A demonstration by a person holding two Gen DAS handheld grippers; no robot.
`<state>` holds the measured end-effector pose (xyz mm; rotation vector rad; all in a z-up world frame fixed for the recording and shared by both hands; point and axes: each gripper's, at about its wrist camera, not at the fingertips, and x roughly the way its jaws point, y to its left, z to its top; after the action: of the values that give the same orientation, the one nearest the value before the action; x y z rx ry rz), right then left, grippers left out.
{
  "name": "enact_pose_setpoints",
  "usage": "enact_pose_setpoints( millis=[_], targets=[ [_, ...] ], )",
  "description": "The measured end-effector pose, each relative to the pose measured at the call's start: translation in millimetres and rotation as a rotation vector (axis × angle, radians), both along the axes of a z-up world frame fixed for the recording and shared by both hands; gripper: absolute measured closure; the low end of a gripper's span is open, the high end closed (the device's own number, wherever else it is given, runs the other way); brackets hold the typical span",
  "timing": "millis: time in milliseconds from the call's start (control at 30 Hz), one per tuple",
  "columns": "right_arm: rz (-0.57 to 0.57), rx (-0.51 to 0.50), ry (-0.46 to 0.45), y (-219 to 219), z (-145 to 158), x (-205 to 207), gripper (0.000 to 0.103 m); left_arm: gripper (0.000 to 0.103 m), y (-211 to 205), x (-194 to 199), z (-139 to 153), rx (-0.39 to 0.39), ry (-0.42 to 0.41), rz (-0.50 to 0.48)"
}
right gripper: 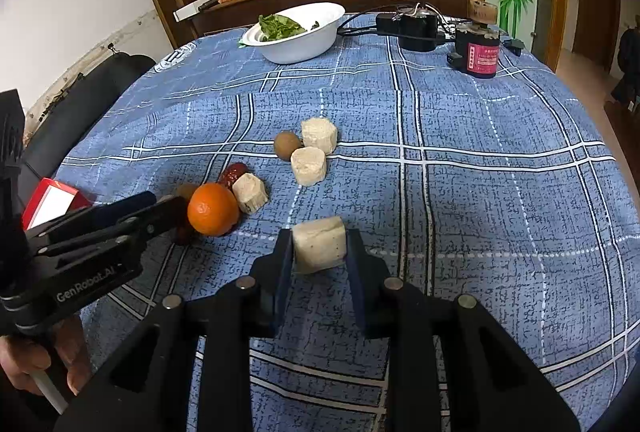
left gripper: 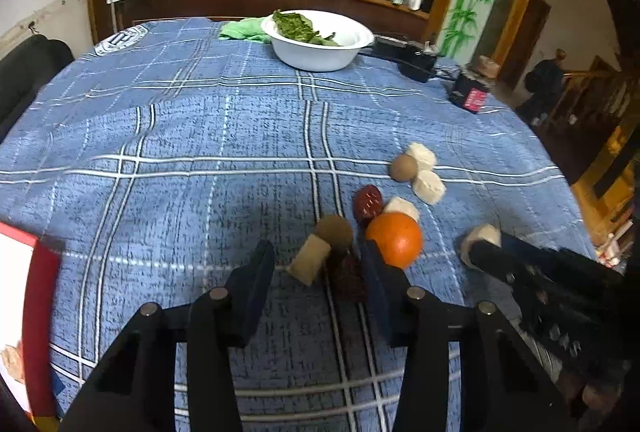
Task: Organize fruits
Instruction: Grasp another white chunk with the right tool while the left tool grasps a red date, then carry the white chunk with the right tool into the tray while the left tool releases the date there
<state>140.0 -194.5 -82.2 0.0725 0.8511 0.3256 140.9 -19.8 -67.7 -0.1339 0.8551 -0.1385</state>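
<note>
Two grippers are down among the fruit on the blue checked cloth (right gripper: 480, 172). The right gripper (right gripper: 318, 252) has its fingers squeezed on a pale chunk (right gripper: 319, 248), low in the middle of its view. The left gripper (left gripper: 316, 268) is partly open around a tan chunk (left gripper: 310, 264) and a dark red fruit (left gripper: 348, 278), and I cannot tell if the pads press them. The orange (left gripper: 394, 240) sits just at 1 o'clock from that gripper, beside its right finger. A brown round fruit (left gripper: 335, 232) is at 12 o'clock. More pale chunks (right gripper: 308, 166) and a small brown fruit (right gripper: 287, 144) lie further up the cloth. A white bowl (right gripper: 308, 44) with green leaves (right gripper: 280, 26) sits far off at 12 o'clock. A red box (right gripper: 52, 204) is at 9 o'clock.
</note>
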Motion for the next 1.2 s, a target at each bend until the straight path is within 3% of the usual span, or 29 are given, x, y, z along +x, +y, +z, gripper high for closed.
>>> enact_pose_setpoints(
  millis=[67,167,267,333,533,633,700,767,967,1200],
  targets=[
    [0.000,-0.002,-0.001,0,0,0,0.075,0.058,8,-7,-1,-0.006,-0.019,0.001],
    [0.007,-0.008,-0.005,2,1,-1,0.075,0.058,23,-15,-5,-0.060,0.038,0.011],
    [0.007,-0.004,-0.006,1,1,-1,0.075,0.062,16,-32,-7,0.018,0.026,-0.026],
    [0.010,-0.004,-0.002,1,1,-1,0.075,0.062,9,-39,-4,-0.024,0.041,-0.058],
    [0.005,0.002,-0.006,1,2,-1,0.075,0.064,-20,-21,-3,0.017,0.019,-0.082],
    [0.009,0.004,-0.006,1,2,-1,0.075,0.069,-19,-11,-8,0.013,0.031,-0.047],
    [0.012,0.006,-0.006,1,2,-1,0.075,0.081,-16,-10,-8,0.009,0.031,-0.033],
    [0.015,0.009,-0.005,1,2,-1,0.075,0.086,-12,-9,-9,-0.007,0.034,-0.029],
    [0.015,0.009,-0.006,1,2,-2,0.075,0.086,-7,-16,-7,-0.023,0.031,-0.027],
    [-0.007,-0.019,-0.007,2,1,-1,0.075,0.086,6,-56,15,-0.018,-0.011,-0.008]
  ],
)
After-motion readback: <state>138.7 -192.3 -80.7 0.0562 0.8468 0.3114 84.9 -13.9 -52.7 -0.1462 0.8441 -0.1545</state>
